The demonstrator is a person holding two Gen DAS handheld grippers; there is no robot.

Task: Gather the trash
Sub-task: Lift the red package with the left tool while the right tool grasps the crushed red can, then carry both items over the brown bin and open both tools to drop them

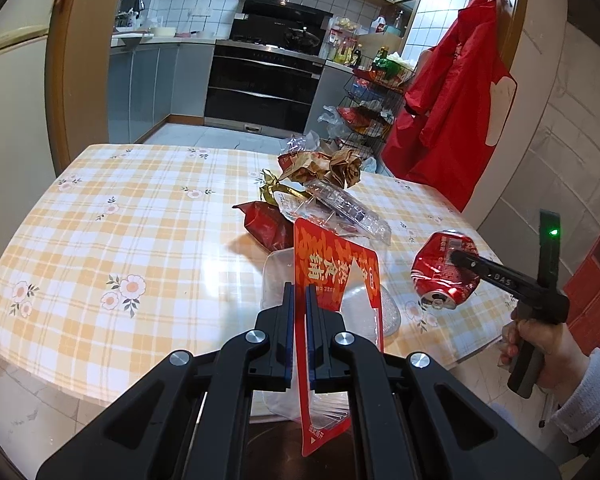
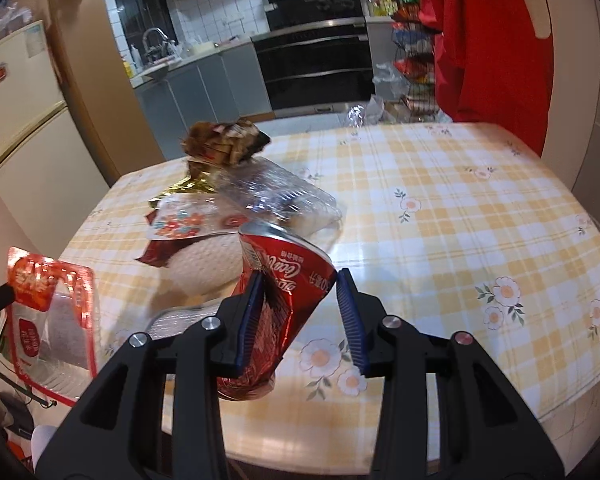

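The left hand-held gripper [image 1: 299, 294] is closed on a red and clear plastic food package [image 1: 336, 280], pinching its thin red edge between the two blue-padded fingers so that the package stands upright on edge, lifted off the table [image 1: 120, 216] at its near side. In the right wrist view the same package [image 2: 50, 312] appears at the far left, beyond the table's edge. The right hand-held gripper [image 2: 300, 304] grips a crushed red cola can [image 2: 276, 304]: the left pad presses flat against the dented side, while the right pad meets the can only near its upper corner, with a gap below. The can is tilted, its top end pointing away from the camera, and it is held above the yellow checked tablecloth rather than resting on it. From the left wrist view the can [image 1: 446, 270] hangs near the table's right edge, with the person's right hand [image 1: 540, 344] wrapped round the gripper handle. Further back on the table lies a heap of other rubbish: a crumpled brown paper wrapper [image 1: 324, 166], a clear plastic tray [image 1: 348, 208], a gold foil wrapper [image 1: 276, 190] and a dark red snack bag [image 1: 266, 224], all touching or overlapping one another. A white foam bowl [image 2: 204, 264] sits just behind the can in the right wrist view.
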